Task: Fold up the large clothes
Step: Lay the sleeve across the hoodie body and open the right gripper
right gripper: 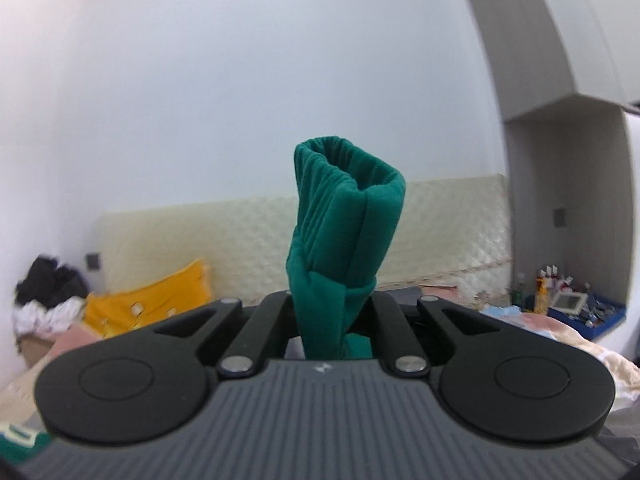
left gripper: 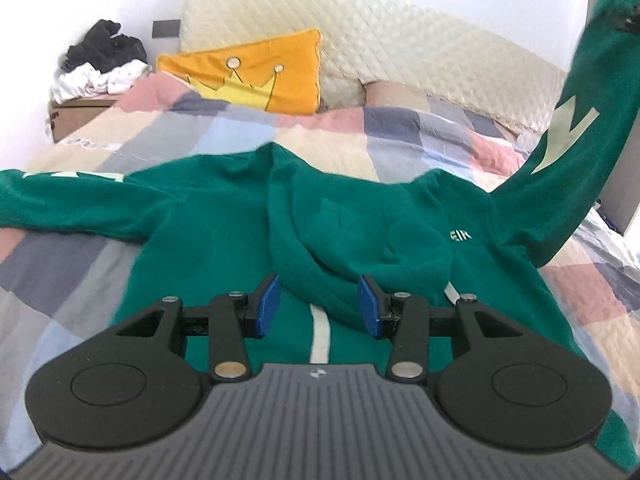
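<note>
A green hoodie (left gripper: 208,232) lies face up on the patchwork bed, hood (left gripper: 352,232) folded down over the chest, its left sleeve (left gripper: 68,196) stretched flat to the left. My left gripper (left gripper: 320,308) hovers open above the hood's lower edge, nothing between its blue pads (left gripper: 268,304). The hoodie's right sleeve (left gripper: 576,132) is lifted high at the right, its cuff pinched by my right gripper (left gripper: 630,20). In the right wrist view that gripper (right gripper: 334,300) is shut on the ribbed green cuff (right gripper: 344,208), which sticks up in front of the white wall.
An orange pillow (left gripper: 260,72) with a crown and a quilted cream headboard (left gripper: 392,44) stand at the bed's head. A pile of dark and white clothes (left gripper: 100,60) sits on a box at the left. A cluttered shelf (right gripper: 576,304) lies at the right.
</note>
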### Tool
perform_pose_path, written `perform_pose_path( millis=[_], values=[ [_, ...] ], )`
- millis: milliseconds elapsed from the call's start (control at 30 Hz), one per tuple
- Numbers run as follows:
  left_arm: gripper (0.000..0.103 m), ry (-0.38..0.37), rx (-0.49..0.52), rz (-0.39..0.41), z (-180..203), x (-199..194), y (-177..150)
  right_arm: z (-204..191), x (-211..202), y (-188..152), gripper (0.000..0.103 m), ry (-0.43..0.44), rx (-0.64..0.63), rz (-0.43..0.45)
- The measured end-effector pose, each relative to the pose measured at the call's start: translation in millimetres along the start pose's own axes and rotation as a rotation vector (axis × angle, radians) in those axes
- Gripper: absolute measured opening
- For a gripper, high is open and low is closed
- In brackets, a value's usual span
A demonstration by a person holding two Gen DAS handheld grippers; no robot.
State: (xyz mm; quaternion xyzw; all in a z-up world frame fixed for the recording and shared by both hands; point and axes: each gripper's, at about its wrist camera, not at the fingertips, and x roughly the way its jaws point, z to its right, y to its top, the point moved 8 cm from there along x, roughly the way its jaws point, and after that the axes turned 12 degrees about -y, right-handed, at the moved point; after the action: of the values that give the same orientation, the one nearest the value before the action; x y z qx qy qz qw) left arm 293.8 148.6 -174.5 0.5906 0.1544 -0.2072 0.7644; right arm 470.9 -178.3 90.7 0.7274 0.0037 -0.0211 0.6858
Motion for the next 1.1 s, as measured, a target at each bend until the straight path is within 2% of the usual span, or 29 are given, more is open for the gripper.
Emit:
perform_pose_path(
  millis=[167, 333, 433, 533, 633, 867, 967, 1100],
  values=[
    [0.049, -0.012, -0.081, 0.016, -21.3, -11.8, 3.3, -65.4, -30.1, -23.2, 0.008, 0.106, -0.09, -0.007],
    [0.049, -0.023, -0.11, 0.041, -33.9, -27.1, 3.9, -123.8, -64.3, -74.5, 0.008, 0.217, -0.185, -0.047],
    [0.049, -0.02, -0.126, 0.055, -43.4, -32.0, 5.7, -149.0, -70.7, -108.7, 0.008, 0.256, -0.186, -0.098],
    [0.049, -0.017, -0.189, 0.06, -60.4, -35.7, 6.6, -167.5, -79.3, -146.7, 0.008, 0.296, -0.181, -0.157],
    [0.049, 0.013, -0.242, 0.098, -82.3, -44.7, 9.4, -188.6, -96.7, -186.0, 0.008, 0.329, -0.21, -0.22],
    [0.049, 0.0, -0.346, 0.154, -112.9, -51.2, 11.5, -225.0, -133.3, -273.0, 0.01, 0.413, -0.302, -0.364],
    [0.049, -0.033, -0.351, 0.17, -112.6, -50.6, 12.9, -233.7, -140.5, -294.1, 0.01, 0.434, -0.338, -0.402],
    [0.049, -0.064, -0.331, 0.177, -106.0, -49.1, 16.0, -224.8, -143.0, -298.3, 0.014, 0.442, -0.302, -0.454]
  ],
)
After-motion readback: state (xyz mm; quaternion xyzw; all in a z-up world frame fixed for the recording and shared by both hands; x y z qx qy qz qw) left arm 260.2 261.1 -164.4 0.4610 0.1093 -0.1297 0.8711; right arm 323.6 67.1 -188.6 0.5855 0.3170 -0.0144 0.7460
